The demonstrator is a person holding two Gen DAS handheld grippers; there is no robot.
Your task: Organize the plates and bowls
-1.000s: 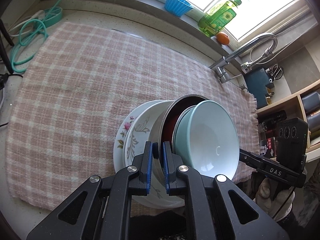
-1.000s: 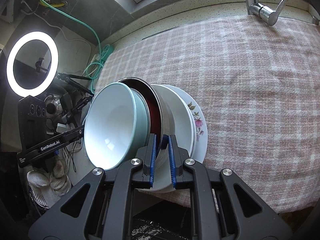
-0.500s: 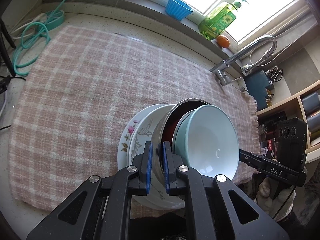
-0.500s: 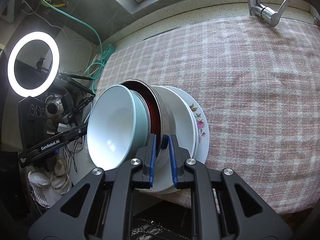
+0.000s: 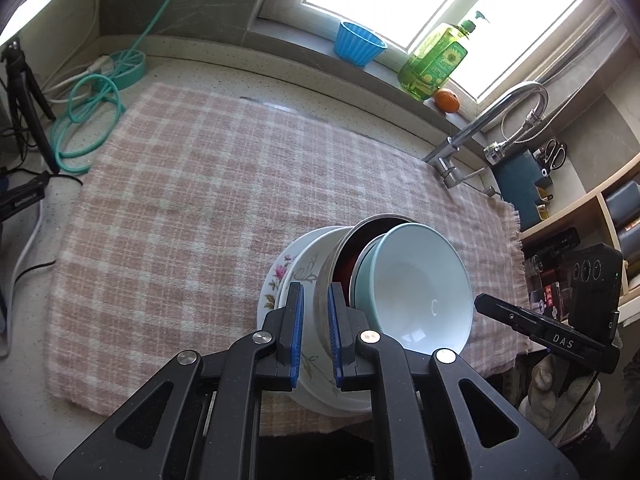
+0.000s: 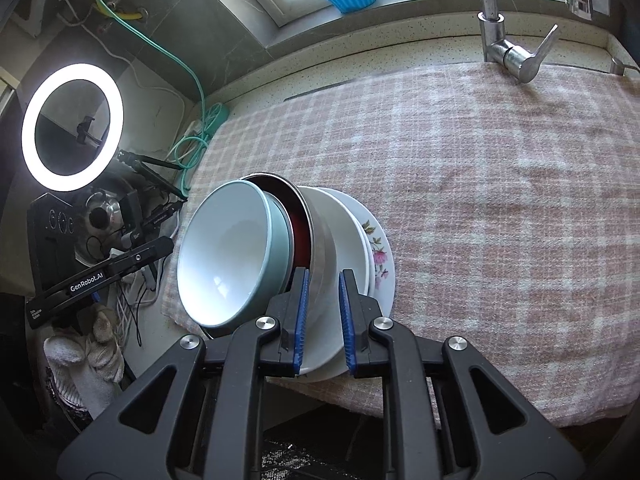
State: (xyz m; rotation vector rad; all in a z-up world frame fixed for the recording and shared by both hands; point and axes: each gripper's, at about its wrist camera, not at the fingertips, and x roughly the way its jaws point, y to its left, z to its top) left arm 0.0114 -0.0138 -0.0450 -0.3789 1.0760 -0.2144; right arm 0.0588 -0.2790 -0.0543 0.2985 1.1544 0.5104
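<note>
A tilted stack of dishes hangs over the near edge of the pink checked cloth (image 5: 180, 208) (image 6: 500, 200). It holds a floral plate (image 5: 276, 280) (image 6: 380, 256), a white plate (image 5: 308, 264) (image 6: 340, 232), a steel bowl (image 5: 324, 264) (image 6: 320, 240) with a red inside, and a teal bowl (image 5: 420, 288) (image 6: 224, 252). My left gripper (image 5: 316, 292) is shut on the steel bowl's wall from one side. My right gripper (image 6: 324, 280) is shut on the same wall from the opposite side. Gloved hands (image 5: 560, 392) (image 6: 80, 352) hold both tools.
A faucet (image 5: 492, 120) (image 6: 504, 40) stands at the cloth's far corner. On the window sill are a blue cup (image 5: 360, 44), a green soap bottle (image 5: 436, 60) and an orange (image 5: 447, 101). A teal hose (image 5: 88, 120) and a ring light (image 6: 72, 126) lie off to one side. Shelves (image 5: 600, 220) stand beyond the faucet.
The left gripper has risen a little with the stack, so more of the counter and window shows. The right gripper has hardly moved. Both grips hold as before.
</note>
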